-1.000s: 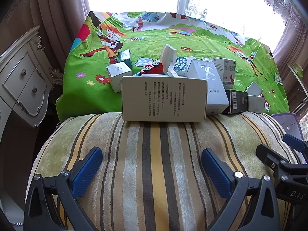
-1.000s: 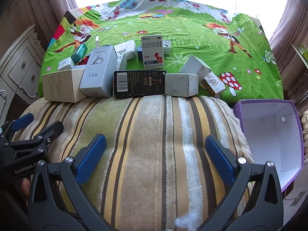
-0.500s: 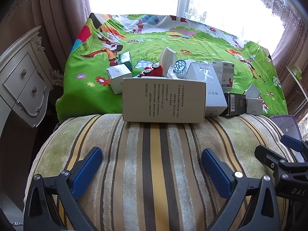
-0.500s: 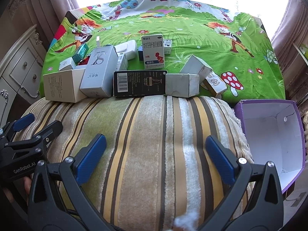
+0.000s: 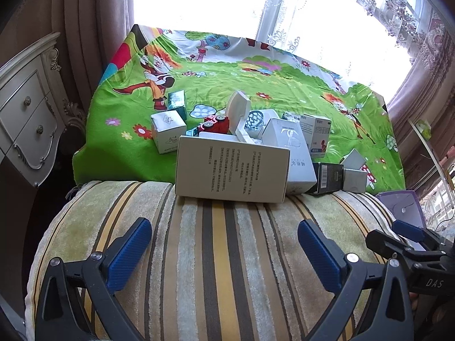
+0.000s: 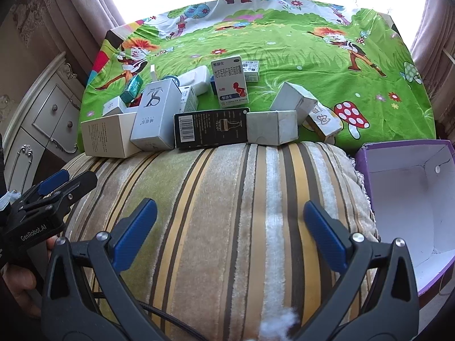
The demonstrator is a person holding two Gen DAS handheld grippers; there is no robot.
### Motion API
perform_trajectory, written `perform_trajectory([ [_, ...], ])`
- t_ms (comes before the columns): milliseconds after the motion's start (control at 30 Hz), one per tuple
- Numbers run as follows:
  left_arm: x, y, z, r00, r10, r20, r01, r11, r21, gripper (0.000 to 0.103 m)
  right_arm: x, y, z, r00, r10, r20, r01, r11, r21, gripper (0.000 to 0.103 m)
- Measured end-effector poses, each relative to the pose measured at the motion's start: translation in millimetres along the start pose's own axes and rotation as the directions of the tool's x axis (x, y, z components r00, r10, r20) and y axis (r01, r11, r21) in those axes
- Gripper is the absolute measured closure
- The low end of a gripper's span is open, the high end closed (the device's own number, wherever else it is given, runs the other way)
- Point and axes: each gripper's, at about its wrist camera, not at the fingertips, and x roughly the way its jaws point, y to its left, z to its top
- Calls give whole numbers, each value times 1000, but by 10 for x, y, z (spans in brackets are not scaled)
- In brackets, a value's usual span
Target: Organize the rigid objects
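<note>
Change: over the last second the left view tilts up and edges slightly toward the boxes; nothing on the cloth has shifted.
Left gripper (image 5: 224,248): wide, empty, over the striped cushion (image 5: 216,255).
Right gripper (image 6: 230,227): wide, empty.
Boxes: large white box (image 5: 231,172) nearest; black box (image 6: 212,128) beside it.
Purple bin (image 6: 412,199): seemingly empty.
Meaning: sorting not started.
</note>
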Motion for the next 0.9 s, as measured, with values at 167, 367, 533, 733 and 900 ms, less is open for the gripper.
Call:
perform_trajectory([
  [167, 13, -13, 169, 1000, 3, 19, -3, 1000, 1, 0, -37, -37, 9, 1000, 22, 9, -22, 1000, 2, 0],
  [367, 93, -5, 310, 1000, 3, 14, -3, 1000, -6, 0, -104, -207, 56, 998, 53, 45, -56, 996, 73, 0],
  [533, 156, -69, 380, 1000, 11, 10, -11, 1000, 14, 0, -98, -307, 129, 998, 57, 41, -60, 994, 92, 0],
  [733, 280, -99, 418, 999, 25, -23, -24, 999, 23, 0, -58, -294, 248, 1000, 8, 30, -9, 1000, 17, 0],
  [900, 352, -121, 428, 999, 33, -42, -31, 999, 28, 0, 27, -325, 380, 1000, 13, 14, -13, 999, -33, 0],
])
